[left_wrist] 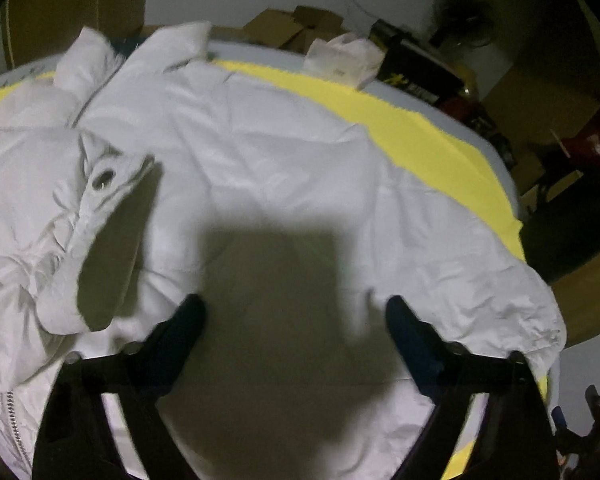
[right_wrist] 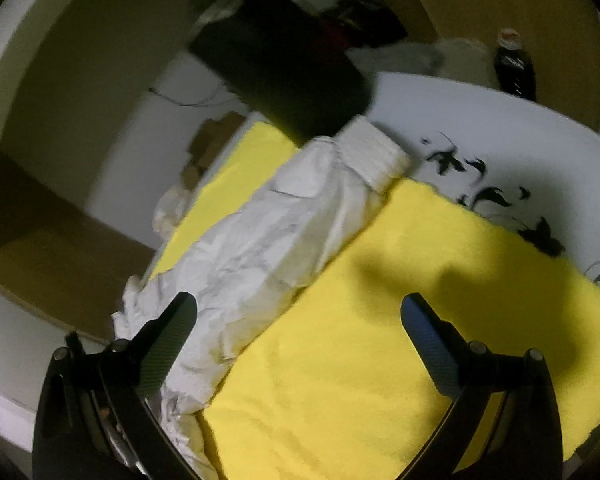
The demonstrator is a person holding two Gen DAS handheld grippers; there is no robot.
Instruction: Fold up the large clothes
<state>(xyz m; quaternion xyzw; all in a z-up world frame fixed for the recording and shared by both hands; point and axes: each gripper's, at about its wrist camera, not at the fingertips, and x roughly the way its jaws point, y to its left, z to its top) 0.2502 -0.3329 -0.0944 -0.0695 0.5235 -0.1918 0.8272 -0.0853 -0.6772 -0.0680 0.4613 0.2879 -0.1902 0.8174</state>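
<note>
My left gripper (left_wrist: 294, 312) hangs over the white jacket (left_wrist: 260, 152) spread on the yellow cloth (left_wrist: 440, 140), fingers wide and empty; pinching one slick layer could drag it off the desk (right_wrist: 500, 128). My right gripper (right_wrist: 298, 312), also wide and empty, straddles the sleeve (right_wrist: 268, 240); it may snag cloth instead.

White table (right_wrist: 500, 128) w/ black floral print on its top, rounded edge. A yellow cloth (right_wrist: 380, 340) covers most of it. On the cloth lies a white padded jacket (left_wrist: 260, 152), spread flat, zip at one edge; its sleeve (right_wrist: 284, 216) stretches across the cloth, ribbed cuff reaching bare tabletop. Dark bottle (right_wrist: 514, 66) stands at the table's far edge.
</note>
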